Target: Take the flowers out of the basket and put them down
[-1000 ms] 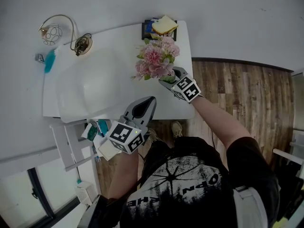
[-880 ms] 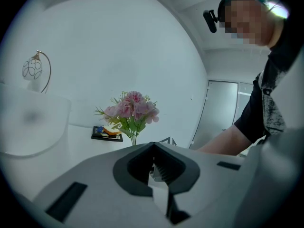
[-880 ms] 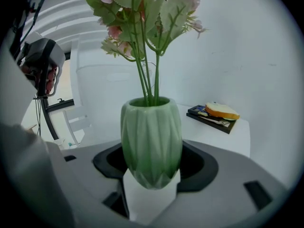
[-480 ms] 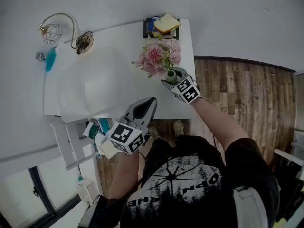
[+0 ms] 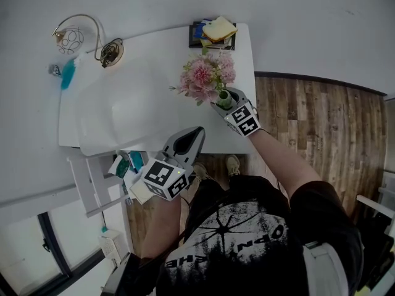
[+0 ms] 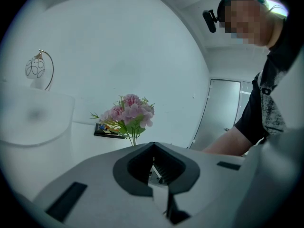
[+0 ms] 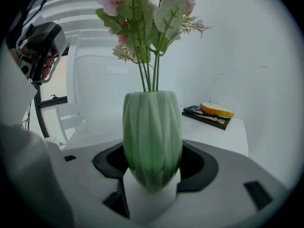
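Observation:
A bunch of pink flowers [image 5: 207, 76] stands in a ribbed green vase [image 7: 152, 132]. My right gripper [image 5: 223, 98] is shut on the vase's lower body, and the stems rise upright above the jaws in the right gripper view [image 7: 152, 170]. The vase is over the right part of the white table [image 5: 241, 134], beside a big white basket [image 5: 117, 113]. I cannot tell whether its base touches the table. My left gripper [image 5: 192, 134] is shut and holds nothing, near the table's front edge. In the left gripper view [image 6: 153, 151] the flowers [image 6: 130, 115] appear beyond the jaws.
A dark tray with a yellow sponge [image 5: 215, 31] sits at the table's far right corner. A wire lamp [image 5: 71, 41], a round holder [image 5: 111, 54] and a teal brush [image 5: 66, 76] lie at the far left. Shelves with small items [image 5: 126, 168] stand below the table's front left.
My right gripper has tipped the vase a little, bringing the flowers more upright and the vase's green top into sight. My left gripper has stayed put.

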The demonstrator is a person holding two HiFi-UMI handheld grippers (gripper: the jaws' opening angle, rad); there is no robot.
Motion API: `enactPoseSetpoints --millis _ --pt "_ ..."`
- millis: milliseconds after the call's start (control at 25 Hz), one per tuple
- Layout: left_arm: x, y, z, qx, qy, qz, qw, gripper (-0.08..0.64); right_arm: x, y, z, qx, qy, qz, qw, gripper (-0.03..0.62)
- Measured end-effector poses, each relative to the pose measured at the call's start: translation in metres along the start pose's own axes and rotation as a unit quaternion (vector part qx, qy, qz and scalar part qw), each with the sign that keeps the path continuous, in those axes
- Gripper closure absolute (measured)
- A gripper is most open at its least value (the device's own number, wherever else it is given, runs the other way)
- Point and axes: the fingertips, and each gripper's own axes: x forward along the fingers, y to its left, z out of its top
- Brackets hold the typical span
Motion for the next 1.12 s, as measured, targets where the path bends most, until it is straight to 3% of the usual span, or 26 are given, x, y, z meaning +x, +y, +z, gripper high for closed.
enactPoseSetpoints --millis 360,720,1120 --pt "-0.005 0.003 -0.002 -0.002 0.003 0.007 1.0 0.548 0.0 -0.001 -0.001 0.001 -0.027 -0.01 1.0 0.308" --pt "-0.004 0.004 -0.004 0.005 0.009 0.004 0.9999 0.548 -0.007 -0.003 0.002 0.041 -0.046 -0.009 0.998 0.284" --pt "0.002 0.005 0.003 0.009 -0.008 0.005 0.9999 0.548 -0.035 -0.005 0.001 0.035 -0.031 0.013 0.999 0.284"
